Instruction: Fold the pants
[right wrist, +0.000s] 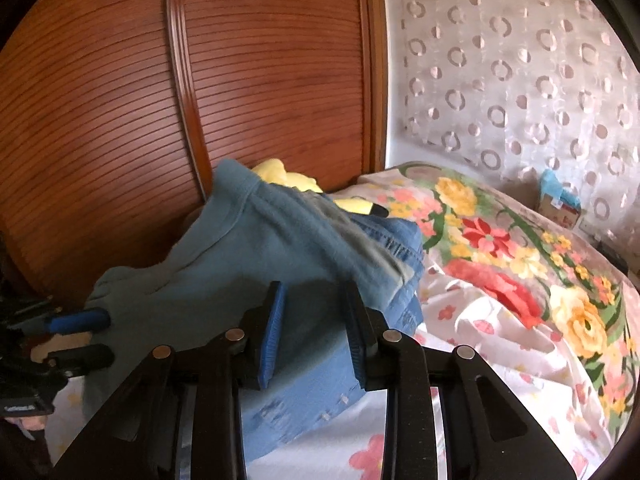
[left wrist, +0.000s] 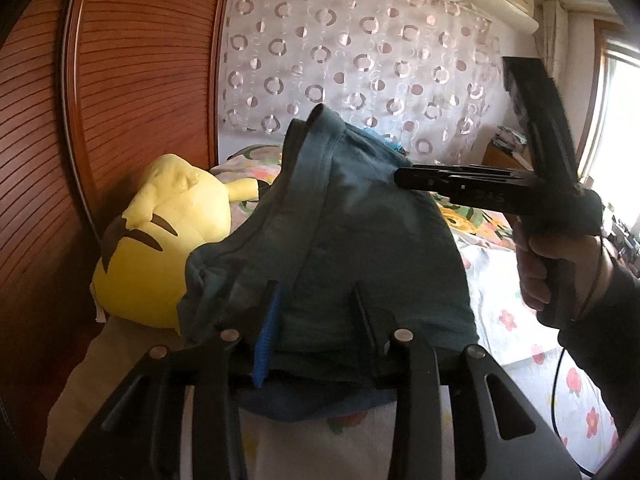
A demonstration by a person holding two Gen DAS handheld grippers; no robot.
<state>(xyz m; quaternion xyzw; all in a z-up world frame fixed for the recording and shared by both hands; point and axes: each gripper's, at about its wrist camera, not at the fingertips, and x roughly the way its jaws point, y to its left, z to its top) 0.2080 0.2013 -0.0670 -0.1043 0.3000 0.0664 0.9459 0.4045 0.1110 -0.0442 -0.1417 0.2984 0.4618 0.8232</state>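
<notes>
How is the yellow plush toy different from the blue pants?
The plush toy is bright yellow with dark markings; the pants are blue. The plush toy is round and stuffed, lying by the wooden door; the pants are floppy and bunched up into a peak. Both are soft cloth things.

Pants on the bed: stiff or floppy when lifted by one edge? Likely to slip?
Probably floppy: the pants drape and crease between the left gripper and right gripper. Likely heavyish for cloth, since the outside looks like denim. Slip seems unlikely; the fabric looks rough, not glossy.
</notes>
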